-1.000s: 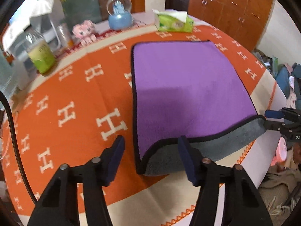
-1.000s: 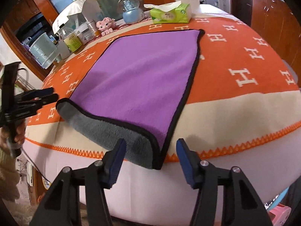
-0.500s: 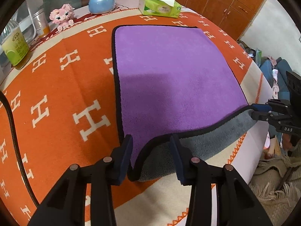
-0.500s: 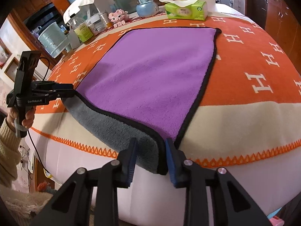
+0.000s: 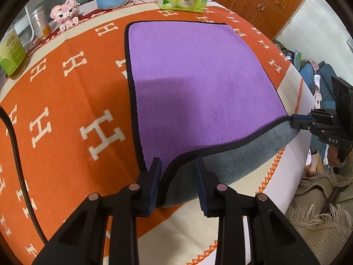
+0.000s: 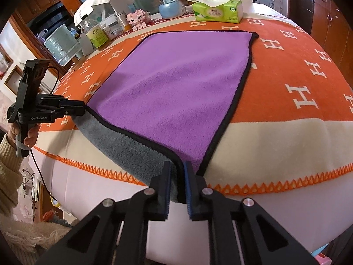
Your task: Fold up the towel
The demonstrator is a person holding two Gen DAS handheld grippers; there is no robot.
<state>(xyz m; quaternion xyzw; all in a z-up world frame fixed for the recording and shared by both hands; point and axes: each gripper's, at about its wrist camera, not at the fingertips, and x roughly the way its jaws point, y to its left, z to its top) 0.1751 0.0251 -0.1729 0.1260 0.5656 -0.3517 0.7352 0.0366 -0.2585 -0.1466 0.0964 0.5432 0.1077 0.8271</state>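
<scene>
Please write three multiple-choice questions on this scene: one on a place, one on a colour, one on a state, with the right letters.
1. Where is the tissue pack? A) on the floor B) beyond the far edge of the towel C) under the towel
2. Which colour is the towel's upper side? A) purple B) green C) white
3. How are the jaws of the right gripper? A) open B) holding a bottle C) shut on a towel corner

B: it stands past the far hem. A: purple faces up. C: the jaws pinch the corner.
</scene>
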